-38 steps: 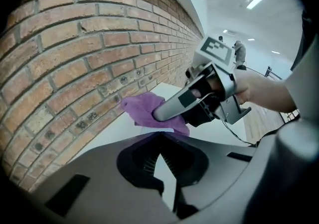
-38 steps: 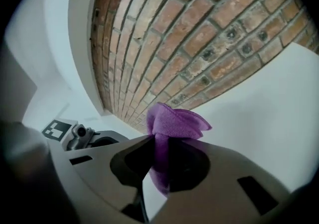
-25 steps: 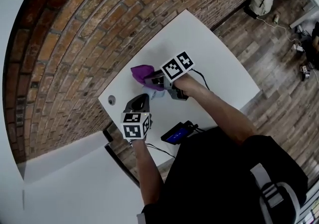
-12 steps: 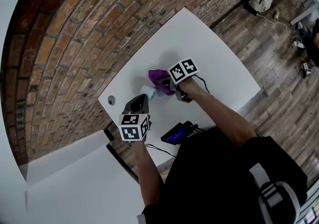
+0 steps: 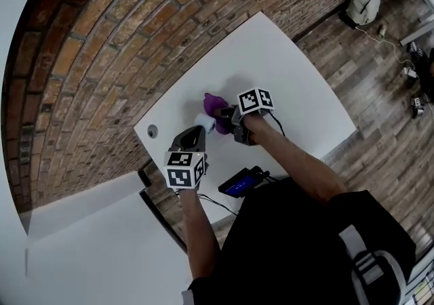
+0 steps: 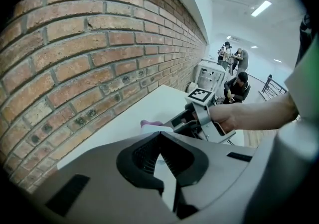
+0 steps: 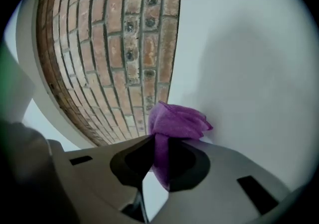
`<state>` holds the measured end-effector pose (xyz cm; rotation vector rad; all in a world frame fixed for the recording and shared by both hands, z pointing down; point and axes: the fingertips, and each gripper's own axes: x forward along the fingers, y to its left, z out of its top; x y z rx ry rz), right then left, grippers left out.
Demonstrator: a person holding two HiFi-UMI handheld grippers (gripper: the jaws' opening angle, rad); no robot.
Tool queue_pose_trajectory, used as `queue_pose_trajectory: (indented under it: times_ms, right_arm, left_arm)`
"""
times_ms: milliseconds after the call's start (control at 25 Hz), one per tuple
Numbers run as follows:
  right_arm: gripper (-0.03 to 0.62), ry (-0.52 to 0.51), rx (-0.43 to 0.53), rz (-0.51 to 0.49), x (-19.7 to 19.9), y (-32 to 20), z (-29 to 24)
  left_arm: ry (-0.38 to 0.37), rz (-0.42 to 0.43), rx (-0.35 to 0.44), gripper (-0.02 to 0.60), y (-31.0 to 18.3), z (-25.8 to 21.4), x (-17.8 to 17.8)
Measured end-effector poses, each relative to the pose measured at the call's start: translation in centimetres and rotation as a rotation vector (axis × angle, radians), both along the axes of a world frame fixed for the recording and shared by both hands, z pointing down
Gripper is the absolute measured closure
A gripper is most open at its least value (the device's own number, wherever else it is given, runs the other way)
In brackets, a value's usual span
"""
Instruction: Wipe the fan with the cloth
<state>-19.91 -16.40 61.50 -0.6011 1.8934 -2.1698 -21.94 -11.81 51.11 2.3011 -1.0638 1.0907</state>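
A small white and pale blue fan [image 5: 205, 123] stands on the white table [image 5: 285, 66] near the brick wall. My left gripper [image 5: 194, 136] is shut, with its tips right against the fan; whether they pinch part of it I cannot tell. In the left gripper view the fan [image 6: 156, 128] only peeks over the jaw tips of the left gripper [image 6: 159, 138]. My right gripper [image 5: 224, 116] is shut on a purple cloth [image 5: 215, 103], which it holds low beside the fan on its far right side. In the right gripper view the cloth [image 7: 175, 122] bunches out ahead of the right gripper [image 7: 158, 142].
A black device with a blue screen [image 5: 241, 180] and its cable lie at the table's near edge. A round grommet [image 5: 152, 132] sits at the left corner. The brick wall [image 5: 122, 39] runs along the table's far side. A bag [image 5: 365, 2] rests on the wooden floor.
My right gripper has come down toward the table with the purple cloth and rolled, and the cloth now sits beside the fan. The left gripper has stayed put.
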Motion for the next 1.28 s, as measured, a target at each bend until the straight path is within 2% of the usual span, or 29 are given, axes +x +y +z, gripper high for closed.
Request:
queue_pose_trajectory:
  times_ms: [160,360,520,600,720,800,880,920,1000,1080,1160,1280]
  right_arm:
    - [0.533,0.227,0.037,-0.058,0.3,0.7,3.9]
    - [0.533,0.502,0.189,-0.209,1.3,1.4,5.8]
    - [0.533,0.663,0.249,-0.254,5.0,2.0,6.1]
    - [0.533,0.681,0.256,-0.215,7.5,2.6,5.6]
    - [0.533,0.646,0.241,-0.104,11.6,4.2,4.1]
    - [0.533,0.631,0.216,-0.033,14.6,5.4,3.4]
    - [0.533,0.624,0.198,0.023,16.9,6.3,2.6]
    - [0.533,0.623,0.192,0.044,17.6,6.9,2.2]
    - [0.533,0.621,0.192,0.066,18.4,8.2,1.5]
    - [0.533,0.619,0.200,0.079,18.7,9.5,0.6]
    - [0.533,0.627,0.206,0.097,19.4,10.6,-0.5]
    - [0.533,0.656,0.223,0.124,20.9,12.4,-2.1]
  left_arm:
    - [0.009,-0.010,0.004,0.581,-0.2,0.0,-0.2]
    - [0.028,-0.022,0.010,0.581,-0.2,0.1,-0.1]
    - [0.027,-0.011,0.051,0.581,-0.3,-0.1,-0.1]
    - [0.049,-0.039,0.097,0.581,-0.2,-0.3,-0.8]
    - [0.126,-0.141,0.141,0.580,0.3,0.0,-3.4]
    - [0.171,-0.207,0.152,0.580,0.5,1.1,-5.4]
    - [0.200,-0.228,0.137,0.580,0.6,3.2,-6.4]
    - [0.206,-0.212,0.115,0.512,0.7,4.7,-6.4]
    - [0.201,-0.152,0.078,0.419,0.6,7.7,-5.6]
    - [0.200,-0.083,0.085,0.321,0.0,10.0,-4.2]
    - [0.207,-0.006,0.110,0.286,-0.9,11.7,-2.3]
    - [0.219,0.088,0.136,0.284,-2.1,13.4,0.1]
